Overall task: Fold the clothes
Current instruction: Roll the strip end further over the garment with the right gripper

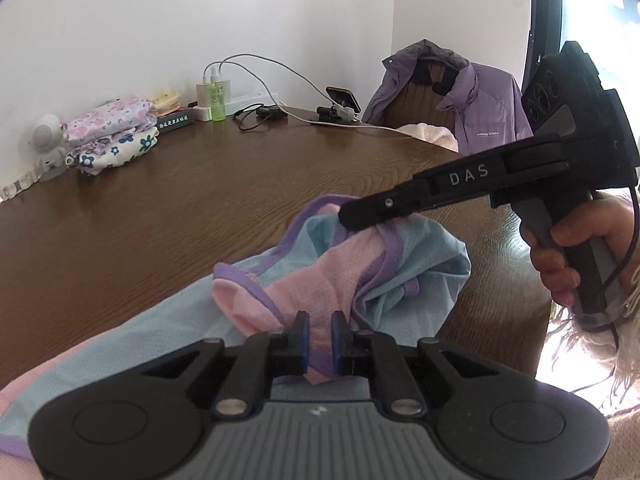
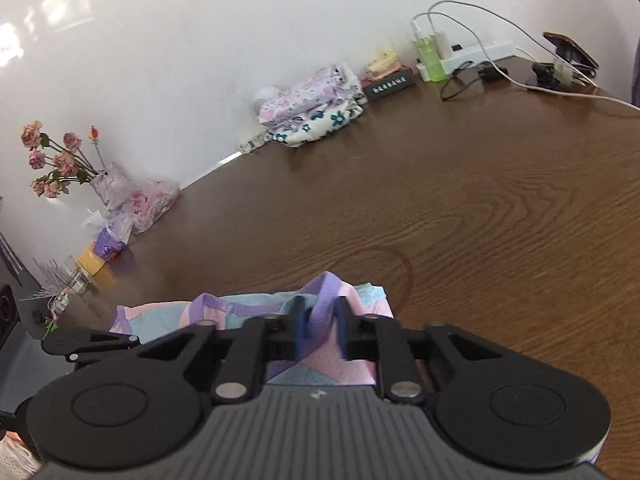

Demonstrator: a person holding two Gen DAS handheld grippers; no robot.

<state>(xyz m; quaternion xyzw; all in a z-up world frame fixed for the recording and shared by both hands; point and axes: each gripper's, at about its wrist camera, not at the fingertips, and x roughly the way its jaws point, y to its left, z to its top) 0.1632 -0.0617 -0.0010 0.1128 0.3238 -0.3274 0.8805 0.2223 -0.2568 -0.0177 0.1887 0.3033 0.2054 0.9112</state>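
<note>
Nearest the left wrist camera, the left gripper (image 1: 320,330) is clenched on a pinch of pink fabric with lilac binding, part of the pastel mesh garment in pink, pale blue and lilac (image 1: 320,264) that lies bunched on the near edge of the dark brown wood-grain table (image 1: 168,200). The fold between its blue-padded fingers (image 1: 302,340) looks like a hem or strap edge, probably gripped so that this side of the cloth can be lifted and spread.

Just beyond, the right gripper (image 1: 352,216) reaches in from the right, its black fingers closed on a lilac-bound edge at the top of the bunch. The right wrist view confirms it: a lilac strap (image 2: 320,320) is clamped between the pads. With both grippers holding separate edges of the same crumpled piece, the likely aim is to pull them apart and flatten the garment before any fold; folding proper appears not yet begun.

The middle of the table is bare wood, giving room to lay the cloth out. Against the white wall at the far edge rests a stack of folded floral clothes (image 1: 112,136), seemingly finished pieces set out of the way. Past the table's far right corner, a purple padded jacket (image 1: 472,100) hangs over a chair back.
</note>
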